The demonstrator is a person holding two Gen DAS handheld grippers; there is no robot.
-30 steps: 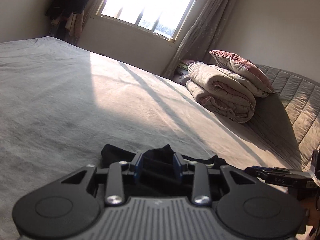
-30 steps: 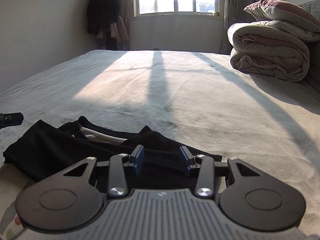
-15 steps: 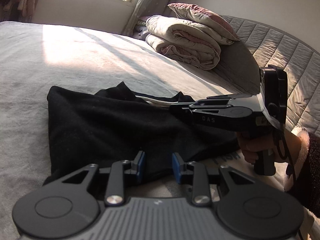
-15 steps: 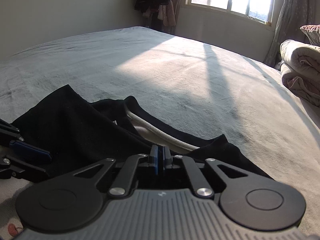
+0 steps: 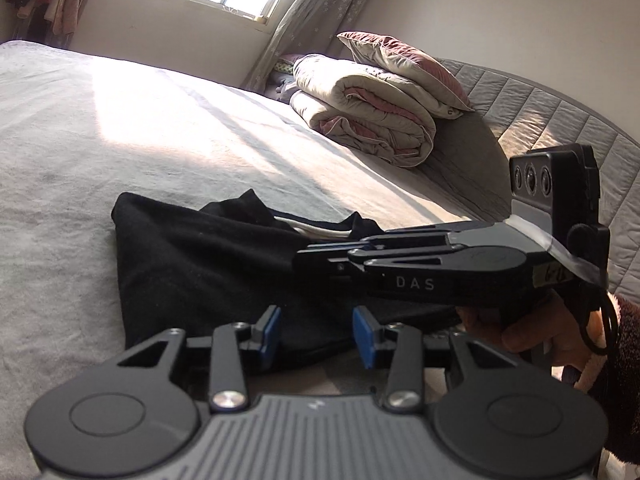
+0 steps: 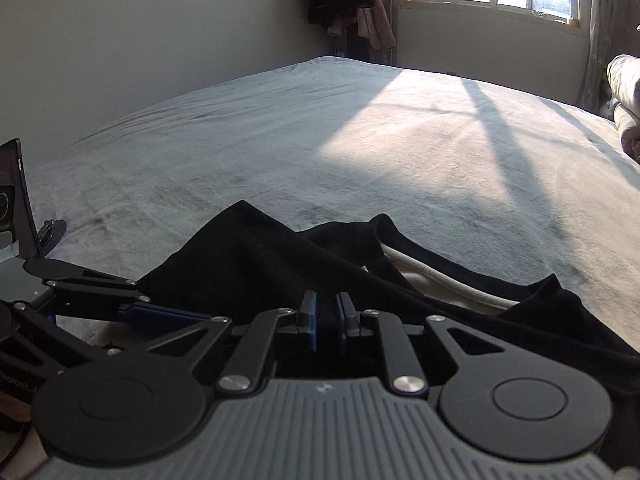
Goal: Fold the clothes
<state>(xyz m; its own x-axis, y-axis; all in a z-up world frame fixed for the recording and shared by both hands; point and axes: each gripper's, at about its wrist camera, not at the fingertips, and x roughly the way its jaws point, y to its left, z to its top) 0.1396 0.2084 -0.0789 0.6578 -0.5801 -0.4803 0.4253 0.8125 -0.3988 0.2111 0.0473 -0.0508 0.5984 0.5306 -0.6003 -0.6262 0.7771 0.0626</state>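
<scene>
I see the black knit garment with white neck trim (image 5: 208, 264) lying on the grey bed cover (image 5: 80, 152), long axis across my view, neckline facing the window. My right gripper (image 6: 326, 320) is clamped on its near edge; my left gripper (image 5: 316, 334) is spread apart, grasping nothing.

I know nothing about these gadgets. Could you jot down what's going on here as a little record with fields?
Setting: a bed in a sunlit bedroom
Garment: black garment lying rumpled near the bed's edge
Left gripper: open, at the garment's near hem
Right gripper: pads pinched on a fold of the garment
Background: folded quilt with a pillow on top
Fold: not yet made
</scene>
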